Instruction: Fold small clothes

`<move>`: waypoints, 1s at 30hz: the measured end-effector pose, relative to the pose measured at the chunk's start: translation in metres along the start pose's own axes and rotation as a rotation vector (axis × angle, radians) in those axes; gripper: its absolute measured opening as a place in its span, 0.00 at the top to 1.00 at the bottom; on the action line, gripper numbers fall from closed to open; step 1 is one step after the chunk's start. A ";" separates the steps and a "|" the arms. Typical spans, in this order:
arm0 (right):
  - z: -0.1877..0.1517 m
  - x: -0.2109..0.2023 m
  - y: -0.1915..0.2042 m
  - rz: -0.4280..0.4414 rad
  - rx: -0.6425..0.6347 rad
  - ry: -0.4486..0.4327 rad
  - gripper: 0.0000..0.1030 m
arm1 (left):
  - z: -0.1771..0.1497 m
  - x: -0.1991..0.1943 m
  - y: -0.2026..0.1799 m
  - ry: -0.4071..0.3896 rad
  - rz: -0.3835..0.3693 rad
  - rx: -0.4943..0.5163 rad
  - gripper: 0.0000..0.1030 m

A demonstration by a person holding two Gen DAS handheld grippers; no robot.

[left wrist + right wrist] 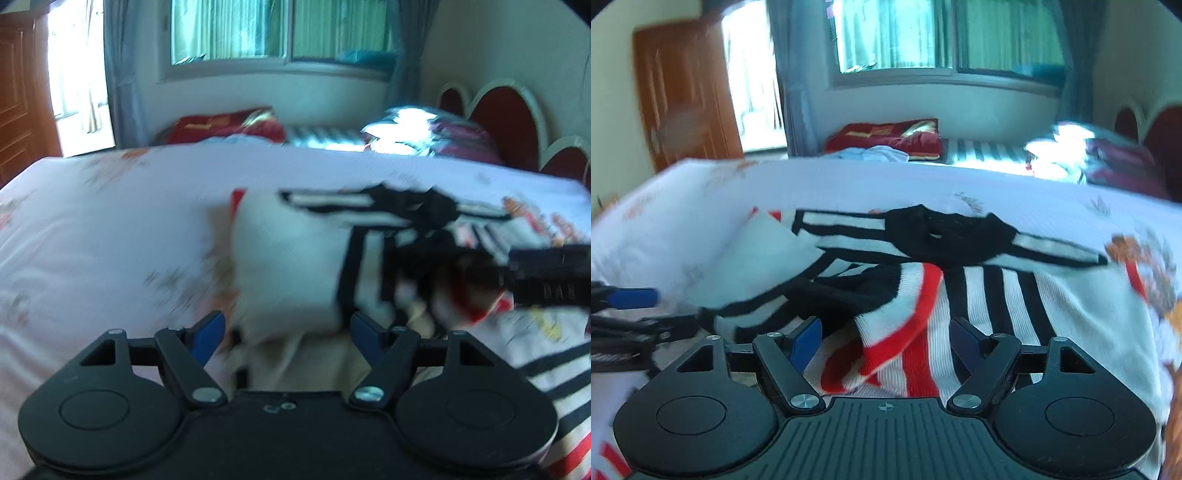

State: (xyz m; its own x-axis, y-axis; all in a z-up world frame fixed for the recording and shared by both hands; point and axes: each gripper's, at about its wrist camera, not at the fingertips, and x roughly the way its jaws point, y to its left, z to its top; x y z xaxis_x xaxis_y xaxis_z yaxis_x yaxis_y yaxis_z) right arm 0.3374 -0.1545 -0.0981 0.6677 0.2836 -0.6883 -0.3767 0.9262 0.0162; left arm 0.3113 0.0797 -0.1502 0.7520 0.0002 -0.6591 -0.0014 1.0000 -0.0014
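Clothing lies in a loose heap on the bed, over its pale flowered sheet. The main piece is a small knit sweater in white with black and red stripes and a black collar; its collar end points toward the far side of the bed, and one striped sleeve is bent back across the body. In the left wrist view the same sweater is badly blurred, showing mostly a plain white patch with black bands beside it.

The left hand-held gripper hovers low at the near edge of the sweater with its blue-padded fingers spread wide and nothing between them. From the right wrist camera, that left hand-held gripper appears at the left border, beside the white part of the garment; whether it touches the cloth cannot be told.

The right hand-held gripper is also spread wide, its fingers on either side of the folded-back sleeve, low over the fabric but not clamped on it. In the left view the right hand-held gripper comes in from the right edge as a dark blurred bar over the striped part.

Beyond the sweater, a red cushion sits at the far side of the bed under a window, with a wooden door to the left.
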 end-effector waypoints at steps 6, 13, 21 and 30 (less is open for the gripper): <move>0.008 0.023 -0.003 -0.038 0.009 0.020 0.71 | -0.013 0.024 0.000 0.013 0.068 0.053 0.43; 0.020 -0.011 -0.051 -0.071 0.191 -0.067 0.95 | -0.007 0.041 0.013 -0.018 0.081 -0.016 0.71; -0.020 -0.009 -0.107 -0.064 0.370 0.090 0.94 | -0.011 0.041 0.022 -0.001 0.027 -0.109 0.78; -0.030 -0.029 -0.133 -0.040 0.495 0.064 0.71 | -0.007 0.035 0.028 0.050 -0.011 -0.087 0.72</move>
State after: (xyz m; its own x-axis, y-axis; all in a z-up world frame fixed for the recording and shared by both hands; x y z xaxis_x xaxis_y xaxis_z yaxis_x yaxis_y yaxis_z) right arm 0.3485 -0.2933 -0.1017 0.6288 0.2438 -0.7384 0.0088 0.9473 0.3203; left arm 0.3324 0.1074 -0.1785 0.7182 -0.0127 -0.6957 -0.0527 0.9960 -0.0726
